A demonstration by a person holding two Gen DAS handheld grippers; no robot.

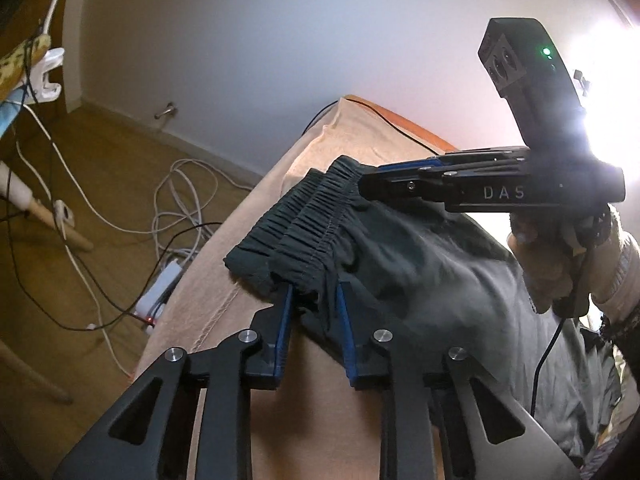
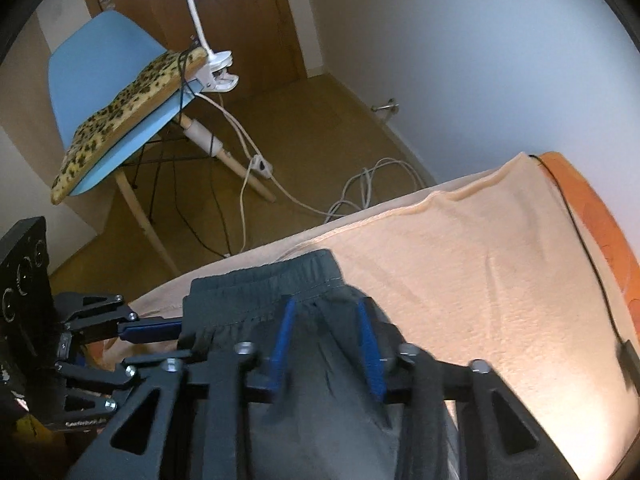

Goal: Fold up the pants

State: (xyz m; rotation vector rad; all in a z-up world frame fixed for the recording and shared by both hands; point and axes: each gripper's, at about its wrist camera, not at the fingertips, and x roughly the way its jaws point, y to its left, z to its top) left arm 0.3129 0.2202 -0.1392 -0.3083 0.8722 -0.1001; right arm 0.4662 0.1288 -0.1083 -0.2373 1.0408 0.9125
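Dark green pants (image 1: 420, 264) lie on a peach towel (image 1: 248, 272), elastic waistband (image 1: 304, 216) toward the far end. My left gripper (image 1: 314, 296) has its blue-padded fingers apart at the near waistband corner, with cloth and drawstring between them. My right gripper (image 1: 360, 186) comes in from the right with its tips at the far waistband end. In the right wrist view the pants (image 2: 320, 380) fill the gap between my right gripper's (image 2: 326, 308) parted fingers, and the left gripper (image 2: 160, 326) touches the waistband's left edge.
The towel (image 2: 460, 248) covers an orange-edged surface (image 2: 592, 208). A black cable (image 2: 576, 232) runs along its far side. A blue chair (image 2: 108, 100) with a leopard cushion, a clamp lamp (image 2: 218, 68) and several loose cables (image 1: 176, 216) are on the wooden floor to the left.
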